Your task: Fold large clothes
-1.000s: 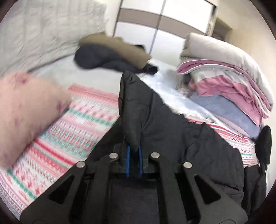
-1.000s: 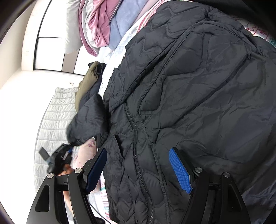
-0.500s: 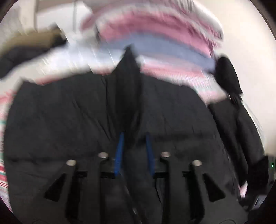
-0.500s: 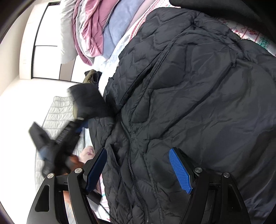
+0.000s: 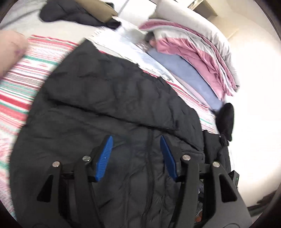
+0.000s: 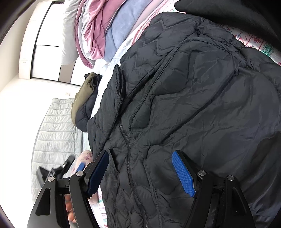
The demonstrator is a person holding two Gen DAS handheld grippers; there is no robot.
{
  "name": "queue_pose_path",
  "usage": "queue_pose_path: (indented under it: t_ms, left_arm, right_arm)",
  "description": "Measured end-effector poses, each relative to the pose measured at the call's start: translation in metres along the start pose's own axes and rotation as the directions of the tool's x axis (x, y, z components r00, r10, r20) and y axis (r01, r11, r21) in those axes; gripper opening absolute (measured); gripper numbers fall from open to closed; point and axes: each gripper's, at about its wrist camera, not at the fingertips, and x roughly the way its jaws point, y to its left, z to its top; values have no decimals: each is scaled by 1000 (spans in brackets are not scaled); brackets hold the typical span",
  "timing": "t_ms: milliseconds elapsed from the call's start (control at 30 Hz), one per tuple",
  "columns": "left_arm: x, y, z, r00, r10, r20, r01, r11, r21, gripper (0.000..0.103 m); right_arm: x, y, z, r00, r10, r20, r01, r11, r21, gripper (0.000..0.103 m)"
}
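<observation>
Black quilted nylon filled both views: the jacket (image 5: 112, 112) lay spread on the bed (image 5: 22, 84), front up, over a striped red, white and green blanket (image 5: 15, 98). Its zip (image 6: 126, 138) ran closed down the middle, and 1 sleeve (image 5: 108, 98) lay folded across the chest as a long diagonal band. The shell looked puffy and slippery, with wavy stitch lines and a dull sheen, so a fold would likely spring back unless pressed flat.

The left gripper (image 5: 136, 156) hung above the zip, its jaws opening with nothing between them; only the cloth lay beneath, untouched by the blue pads (image 5: 103, 157). I judged that it was letting go of the sleeve it had laid in place. The right gripper (image 6: 142, 173) hovered low over the lower front, jaws wide and empty, pads apart on either side of the zip.

The step in hand seemed to be the sleeve fold, with 1 side done. The next move would call for finding the other sleeve or the side edge, pinching enough padding to hold, and bringing it across without dragging the first fold loose.

A stack of pink, grey and blue bedding (image 5: 191, 57) sat beyond the jacket, and 2 more garments (image 5: 79, 12), dark and olive, lay further up the bed
</observation>
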Motion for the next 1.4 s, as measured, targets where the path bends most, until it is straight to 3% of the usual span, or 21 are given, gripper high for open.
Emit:
queue_pose_path:
  t_ms: [33, 100, 133, 200, 300, 433, 500, 600, 733, 867, 1000, 1167, 1400]
  left_arm:
    - [-11, -1, -4, 999, 16, 33, -17, 1000, 15, 61]
    - [-44, -9, -21, 986, 110, 126, -120, 990, 78, 80]
    - [-54, -9, -28, 977, 146, 153, -162, 982, 96, 81]
    - [-73, -15, -48, 944, 238, 228, -276, 949, 150, 83]
    - [-74, -10, -65, 918, 309, 250, -360, 913, 194, 95]
    - [-49, 12, -85, 889, 416, 193, -451, 867, 211, 95]
    - [-40, 28, -92, 896, 418, 152, -442, 874, 202, 95]
    - [-44, 46, -91, 917, 381, 116, -395, 909, 135, 95]
    - [-65, 49, -90, 918, 353, 179, -371, 925, 78, 95]
    - [-76, 62, -95, 935, 316, 161, -324, 946, 22, 95]
    - [-82, 71, -98, 933, 332, 139, -336, 942, 7, 95]
    - [-104, 86, -105, 938, 311, 152, -318, 948, 28, 95]
    - [-133, 121, -119, 928, 344, 144, -352, 935, 36, 95]
  right_arm:
    - [0, 1, 0, 1000, -2, 1, 2, 1000, -3, 76]
    - [2, 3, 0, 1000, -17, 10, 17, 1000, -12, 76]
    - [1, 5, 0, 999, -29, 18, 30, 999, -21, 76]
    - [3, 12, -1, 998, -56, 39, 58, 997, -46, 76]
    - [3, 23, -6, 993, -102, 66, 109, 988, -111, 76]
    - [6, 48, -20, 969, -210, 132, 238, 937, -255, 76]
    - [9, 60, -28, 946, -268, 182, 315, 891, -326, 76]
    - [17, 73, -41, 918, -336, 210, 394, 824, -408, 76]
    - [18, 81, -55, 911, -359, 202, 412, 793, -449, 76]
    - [9, 91, -69, 890, -382, 249, 456, 744, -488, 76]
    - [1, 96, -79, 847, -433, 308, 531, 689, -493, 76]
    - [-31, 102, -94, 773, -444, 453, 633, 588, -504, 76]
    - [-65, 89, -108, 737, -449, 505, 675, 523, -521, 76]
